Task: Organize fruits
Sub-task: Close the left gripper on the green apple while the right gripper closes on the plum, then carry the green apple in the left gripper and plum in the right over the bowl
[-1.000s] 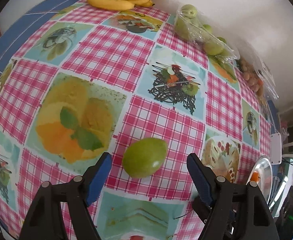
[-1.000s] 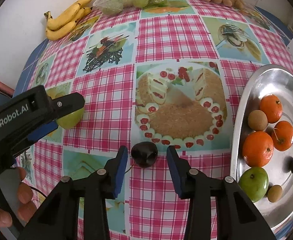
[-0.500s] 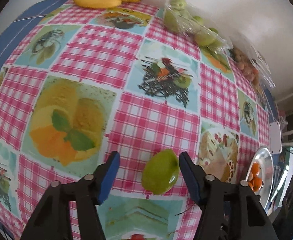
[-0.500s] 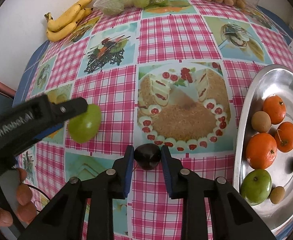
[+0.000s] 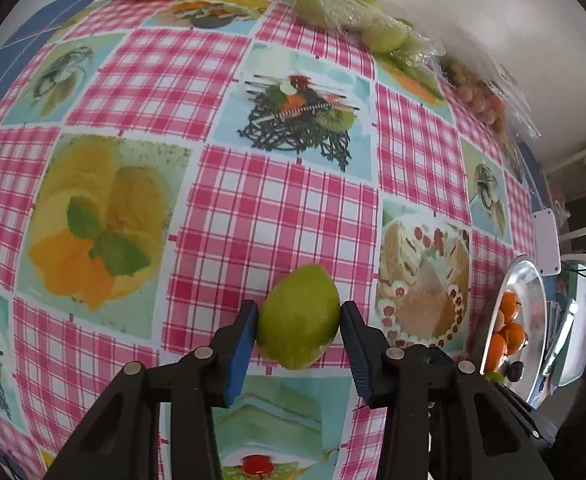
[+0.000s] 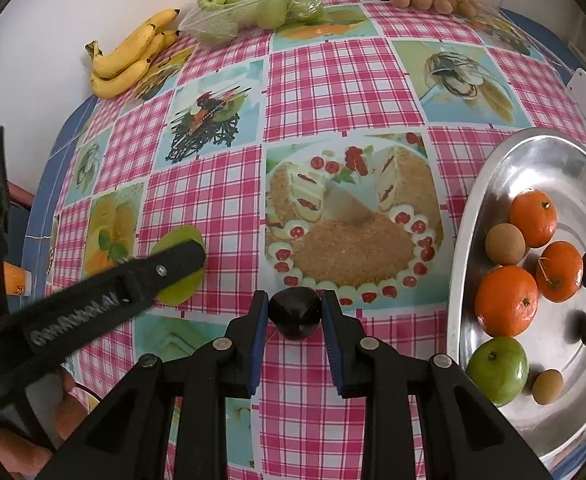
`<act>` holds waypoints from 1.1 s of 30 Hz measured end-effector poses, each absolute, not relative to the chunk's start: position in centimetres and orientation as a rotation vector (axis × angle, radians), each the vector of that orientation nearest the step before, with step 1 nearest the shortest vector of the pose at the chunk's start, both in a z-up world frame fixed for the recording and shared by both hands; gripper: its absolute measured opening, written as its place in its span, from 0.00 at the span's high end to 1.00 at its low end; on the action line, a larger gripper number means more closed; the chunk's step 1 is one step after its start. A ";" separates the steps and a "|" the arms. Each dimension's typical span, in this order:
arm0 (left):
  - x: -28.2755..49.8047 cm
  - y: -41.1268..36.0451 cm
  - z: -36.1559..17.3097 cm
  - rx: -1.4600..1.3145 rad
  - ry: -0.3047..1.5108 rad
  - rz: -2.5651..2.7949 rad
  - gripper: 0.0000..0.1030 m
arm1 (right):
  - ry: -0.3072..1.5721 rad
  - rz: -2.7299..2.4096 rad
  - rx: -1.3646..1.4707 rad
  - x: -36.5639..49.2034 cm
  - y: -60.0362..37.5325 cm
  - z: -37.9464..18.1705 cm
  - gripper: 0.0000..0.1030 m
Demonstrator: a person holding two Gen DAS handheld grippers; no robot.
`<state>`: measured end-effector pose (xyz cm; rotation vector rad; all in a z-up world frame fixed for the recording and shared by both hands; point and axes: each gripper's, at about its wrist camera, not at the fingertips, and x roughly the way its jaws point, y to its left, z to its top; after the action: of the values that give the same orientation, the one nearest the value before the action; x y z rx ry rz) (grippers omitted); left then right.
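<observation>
**Inspector:** Left side, state and risk?

**Me:** My left gripper [image 5: 299, 320] clamps the green fruit [image 5: 297, 316], low over the table [image 5: 277, 216]. It is round and smooth, so it could squirt out.

**Inspector:** Right side?

**Me:** My right gripper [image 6: 295, 306] pinches the dark fruit [image 6: 295, 307] at the tips; it may roll free. The tray [image 6: 549, 152] to the right is crowded with oranges [image 6: 507, 300]. Bananas [image 6: 131, 56] lie well clear.
</observation>
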<state>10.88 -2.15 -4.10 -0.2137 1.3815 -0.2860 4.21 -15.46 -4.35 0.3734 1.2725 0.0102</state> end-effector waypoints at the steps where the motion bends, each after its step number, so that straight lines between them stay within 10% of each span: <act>1: 10.8 -2.1 -4.0 -0.213 1.378 -0.287 0.58 | 1.273 0.011 0.375 4.2 -15.5 -4.3 0.73; 33: 3.0 -16.1 1.6 -0.050 1.274 -0.722 0.59 | 1.133 -0.365 0.562 -5.4 -30.0 0.0 0.73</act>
<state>2.95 -16.08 1.64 -0.0500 1.2737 -0.7216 -5.42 -29.97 -0.04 0.5620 1.1335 -0.3654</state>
